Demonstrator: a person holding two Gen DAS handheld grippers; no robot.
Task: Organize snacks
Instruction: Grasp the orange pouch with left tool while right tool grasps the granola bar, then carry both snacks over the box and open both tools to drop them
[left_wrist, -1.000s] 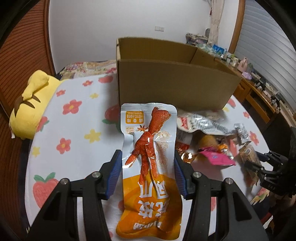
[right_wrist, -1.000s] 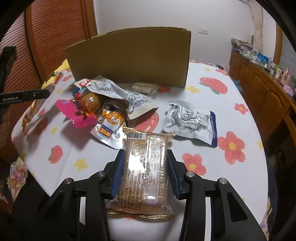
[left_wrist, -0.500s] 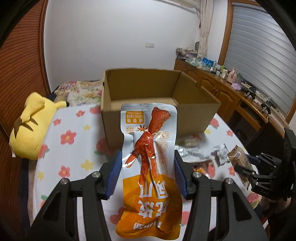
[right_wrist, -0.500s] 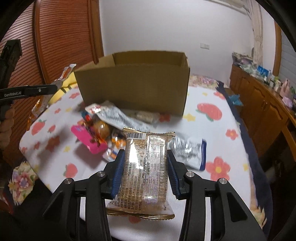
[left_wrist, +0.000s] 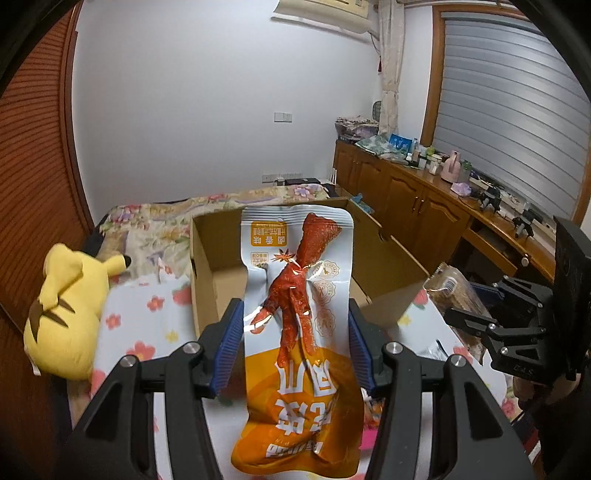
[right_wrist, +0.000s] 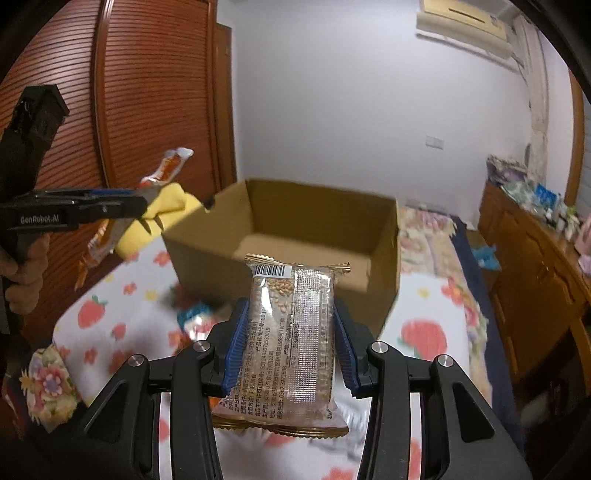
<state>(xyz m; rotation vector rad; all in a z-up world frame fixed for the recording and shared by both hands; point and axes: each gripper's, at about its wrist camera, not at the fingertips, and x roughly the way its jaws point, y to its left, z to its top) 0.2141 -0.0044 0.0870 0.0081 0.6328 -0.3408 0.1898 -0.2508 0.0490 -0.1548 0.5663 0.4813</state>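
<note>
the chicken-foot pouch (left_wrist: 297, 325) is clamped in the left gripper (left_wrist: 295, 347), the grain-bar packet (right_wrist: 290, 332) in the right gripper (right_wrist: 290, 350), both raised near the open cardboard box (right_wrist: 295, 236). both are judged light, crinkly and slippery, best pinched mid-body.

Each camera sits just behind its own fingers, looking forward and slightly down over the flowered table (left_wrist: 147, 325) from close above. Both views share the open cardboard box (left_wrist: 218, 280) (right_wrist: 317, 236) and yellow plush (left_wrist: 62, 306) (right_wrist: 166, 206), and each catches the other gripper at its edge.
</note>
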